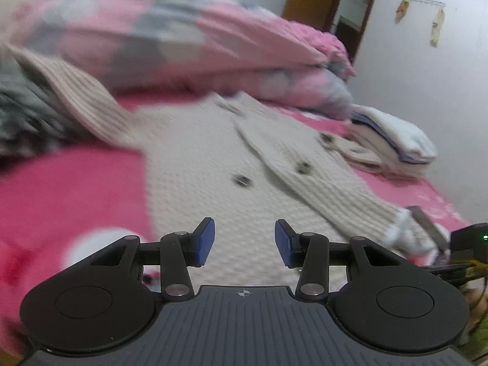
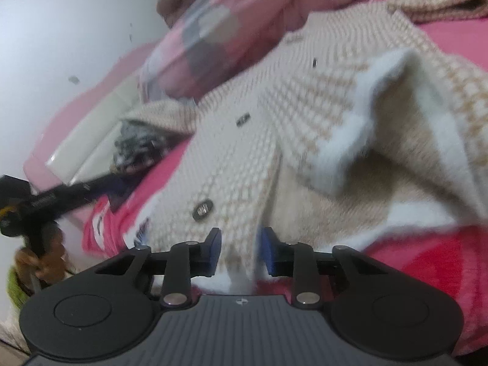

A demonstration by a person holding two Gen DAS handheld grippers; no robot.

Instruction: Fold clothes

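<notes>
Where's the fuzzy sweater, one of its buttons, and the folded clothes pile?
sweater [image 1: 195,164]: left wrist view, on the knit front panel.
button [image 2: 202,209]: right wrist view, on the dark button's middle, near the front edge.
folded clothes pile [image 1: 396,140]: left wrist view, on the white top layer.

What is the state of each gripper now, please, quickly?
Left gripper: open, holding nothing, above the cream knit cardigan.
Right gripper: closed on the cardigan's front edge.
</notes>
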